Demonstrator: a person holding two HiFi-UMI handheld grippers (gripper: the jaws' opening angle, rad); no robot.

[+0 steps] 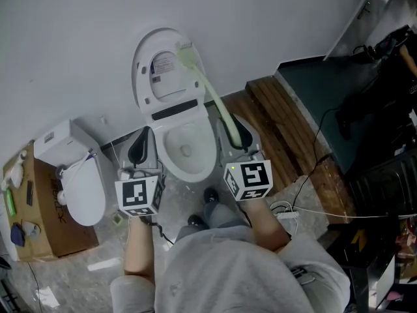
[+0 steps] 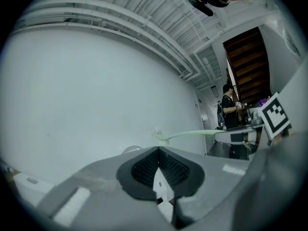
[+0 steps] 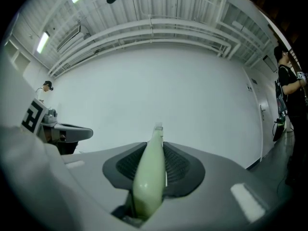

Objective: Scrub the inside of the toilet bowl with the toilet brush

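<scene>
Holding the slim pale green plastic toilet brush (image 1: 213,100) at its handle end, right gripper (image 1: 236,133) jaws clamp it. Its small bristle head is up by the raised white lid (image 1: 156,83), past the rear edge of the white ceramic toilet bowl (image 1: 210,152), not inside. Left gripper (image 1: 139,147) jaws closed, empty. Risks: the smooth tapered handle may twist in the jaws under scrubbing pressure, and the head may knock the lid.

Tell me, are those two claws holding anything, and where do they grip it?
The right gripper clamps the pale green toilet brush near its handle end; the left gripper is shut on nothing.
</scene>
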